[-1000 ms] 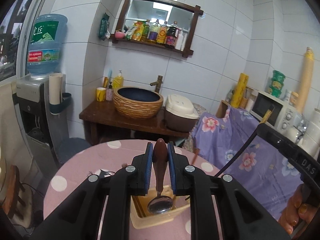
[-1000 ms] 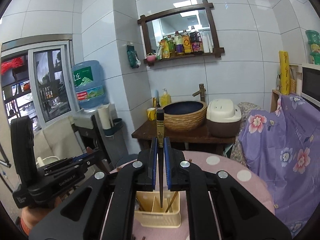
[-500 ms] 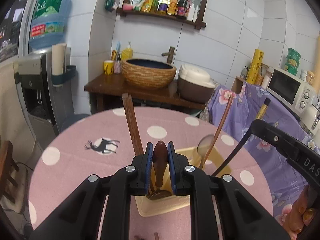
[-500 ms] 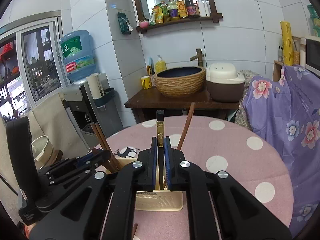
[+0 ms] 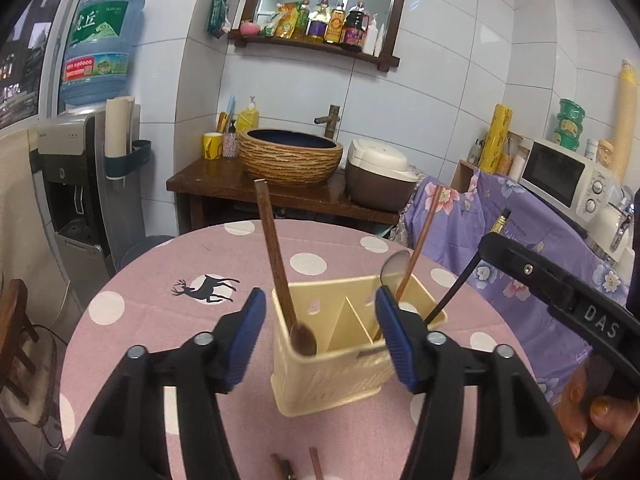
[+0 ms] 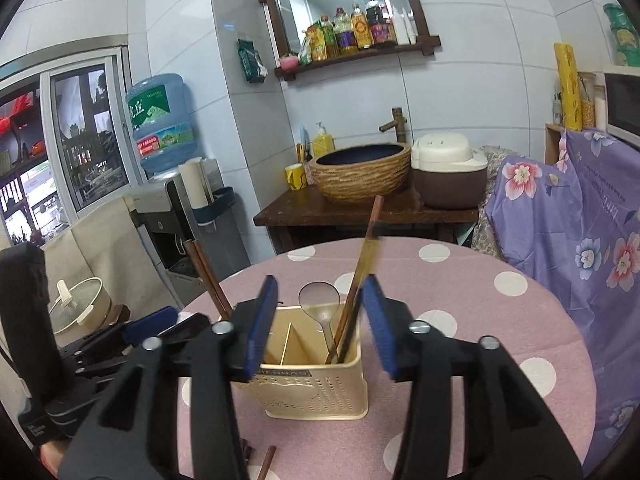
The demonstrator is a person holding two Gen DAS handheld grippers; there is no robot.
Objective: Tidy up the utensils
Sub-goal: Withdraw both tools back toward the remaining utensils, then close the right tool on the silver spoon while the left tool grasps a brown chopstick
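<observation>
White-tiled kitchen walls and a wooden washstand form the background; in front stands a round table (image 5: pixel 132 304) under a pink polka-dot cloth. At its middle sits the cream utensil holder (image 5: pixel 340 376), divided into compartments. A second ago each tool was clenched on a utensil held above the holder; now the left tool (image 5: pixel 320 332) is opening, nothing between its blue pads, and the wooden spoon (image 5: pixel 280 276) it carried leans in the holder's left compartment, bowl down. The right tool (image 6: pixel 320 320) is likewise opening; the dark chopstick (image 6: pixel 360 280) it held stands free between the parted jaws, blurred, its tip in the right compartment beside a metal spoon (image 6: pixel 320 300) and a brown chopstick (image 6: pixel 376 216). Both releases thus read as completed deposits. Brown sticks (image 5: pixel 316 464) lying on the cloth at the near edge suggest further utensils remain to be collected, so both tools would next withdraw clear of the upright handles.
</observation>
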